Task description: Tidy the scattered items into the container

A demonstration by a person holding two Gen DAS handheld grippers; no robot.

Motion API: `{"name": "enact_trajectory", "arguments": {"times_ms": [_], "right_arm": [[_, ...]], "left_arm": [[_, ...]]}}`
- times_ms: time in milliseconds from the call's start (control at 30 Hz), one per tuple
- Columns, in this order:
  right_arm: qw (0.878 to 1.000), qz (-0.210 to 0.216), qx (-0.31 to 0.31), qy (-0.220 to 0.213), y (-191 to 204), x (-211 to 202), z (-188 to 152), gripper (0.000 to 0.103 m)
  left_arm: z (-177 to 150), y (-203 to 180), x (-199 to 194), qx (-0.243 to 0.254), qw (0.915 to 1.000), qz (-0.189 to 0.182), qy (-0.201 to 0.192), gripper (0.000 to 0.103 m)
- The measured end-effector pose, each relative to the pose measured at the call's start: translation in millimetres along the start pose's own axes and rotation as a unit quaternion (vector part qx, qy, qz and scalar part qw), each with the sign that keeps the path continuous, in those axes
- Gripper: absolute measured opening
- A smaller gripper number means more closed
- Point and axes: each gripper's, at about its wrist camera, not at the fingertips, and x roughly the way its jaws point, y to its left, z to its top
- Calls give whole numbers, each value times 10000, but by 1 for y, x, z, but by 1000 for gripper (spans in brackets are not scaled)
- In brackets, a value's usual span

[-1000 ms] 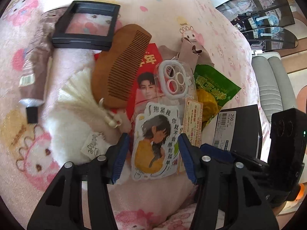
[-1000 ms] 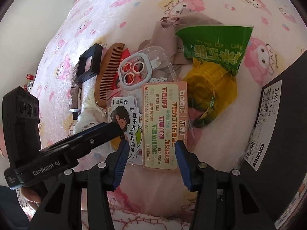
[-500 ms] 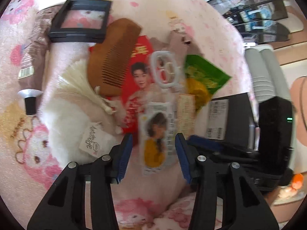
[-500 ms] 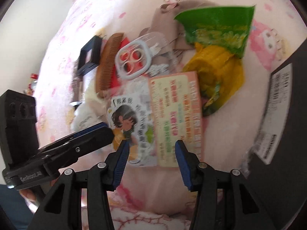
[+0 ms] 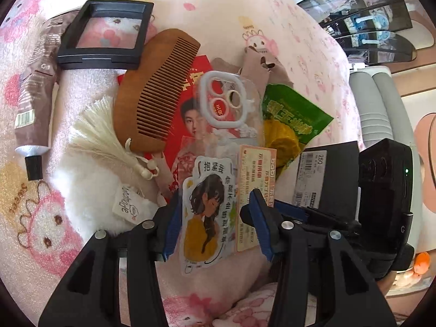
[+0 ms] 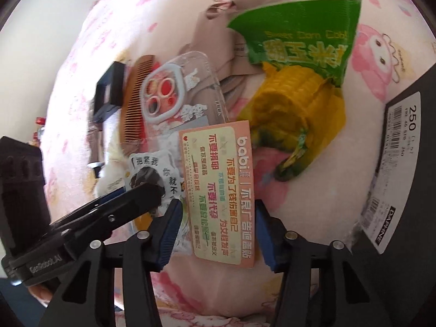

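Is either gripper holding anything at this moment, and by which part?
Nothing is held. The left gripper stands open astride the girl sticker; the right gripper stands open astride the babi card.

"Sweet Corn Cob" reads in pale letters across the green corn packet (image 6: 297,31), above big yellow Chinese characters. The pink card (image 6: 218,190) carries "babi" in white, with rows of red and green Chinese lines beside it. On the black box (image 6: 417,190), a white label (image 6: 392,171) shows "250", a barcode and "DAPHNE". The girl sticker (image 5: 208,212) opens with 抱紧我 at its top. The white cloth tag (image 5: 128,205) has script lettering, too small to make out. "GenRobot.AI" is printed on the left gripper's body (image 6: 43,265)
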Motion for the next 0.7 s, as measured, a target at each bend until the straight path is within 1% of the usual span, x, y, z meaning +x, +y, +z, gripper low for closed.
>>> {"name": "enact_trajectory", "arguments": {"times_ms": [67, 100, 133, 233, 267, 333, 367, 400, 433, 467, 600, 700], "right_arm": [[9998, 129, -79, -161, 3, -8, -3, 41], [9996, 86, -68, -258, 3, -13, -4, 36], [9993, 97, -68, -343, 3, -17, -5, 34], [9971, 675, -16, -351, 3, -27, -10, 31], [9964, 776, -24, -353, 7, -30, -13, 30], [9965, 710, -169, -410, 16, -35, -19, 29], [9965, 684, -241, -427, 18, -37, -21, 29], [9962, 712, -265, -414, 19, -37, -22, 28], [9964, 711, -235, -405, 18, -38, -23, 28], [9965, 691, -199, -424, 17, -37, -26, 28], [9968, 642, -173, -433, 16, -37, -33, 28], [9970, 569, -219, -473, 12, -39, -34, 28]], "left_arm": [[-4, 4, -7, -162, 9996, -202, -68, 47], [-5, 5, -10, -210, 9993, -295, -80, 47], [-7, 4, -13, -229, 9990, -379, -115, 45], [-12, -9, -22, -122, 9987, -435, -220, 40], [-14, -14, -24, -69, 9987, -431, -273, 37], [-15, -24, -28, 51, 9983, -483, -334, 34], [-15, -27, -28, 97, 9983, -463, -354, 33], [-14, -29, -28, 104, 9984, -420, -365, 29], [-16, -30, -25, 68, 9986, -376, -362, 28], [-16, -29, -22, 40, 9989, -321, -324, 27], [-17, -25, -19, 44, 9995, -171, -281, 15], [-18, -22, -22, 31, 9993, -98, -349, 11]]}}
